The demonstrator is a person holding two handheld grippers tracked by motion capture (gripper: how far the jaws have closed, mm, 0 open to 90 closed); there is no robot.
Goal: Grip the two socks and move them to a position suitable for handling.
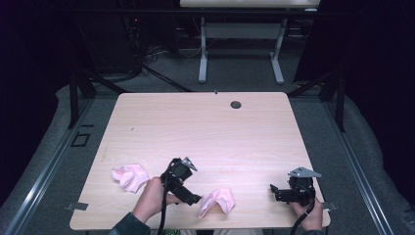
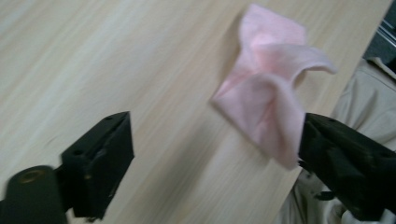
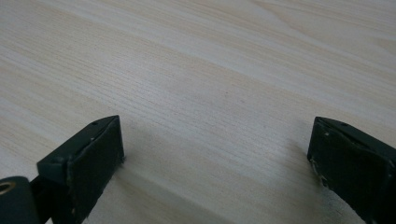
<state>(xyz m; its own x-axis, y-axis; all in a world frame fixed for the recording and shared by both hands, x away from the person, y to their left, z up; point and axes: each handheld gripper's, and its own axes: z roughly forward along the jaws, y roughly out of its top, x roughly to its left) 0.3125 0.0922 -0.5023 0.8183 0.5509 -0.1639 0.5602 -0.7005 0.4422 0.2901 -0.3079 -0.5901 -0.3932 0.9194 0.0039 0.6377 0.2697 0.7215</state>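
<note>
Pale wood table (image 1: 205,127), crumpled pink cloth (image 2: 268,100); another (image 1: 129,176)

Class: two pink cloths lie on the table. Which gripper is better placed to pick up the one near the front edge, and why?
Left. The left gripper, jaws open, points at that cloth from right beside it. The right gripper is farther off, over bare table.

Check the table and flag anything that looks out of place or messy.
Two pink cloths lie crumpled rather than flat: one near the table's left front, another by the front edge, just ahead of the open left hand-held gripper. Nothing looks spilled or damaged. The right hand-held gripper is open over bare wood.
</note>
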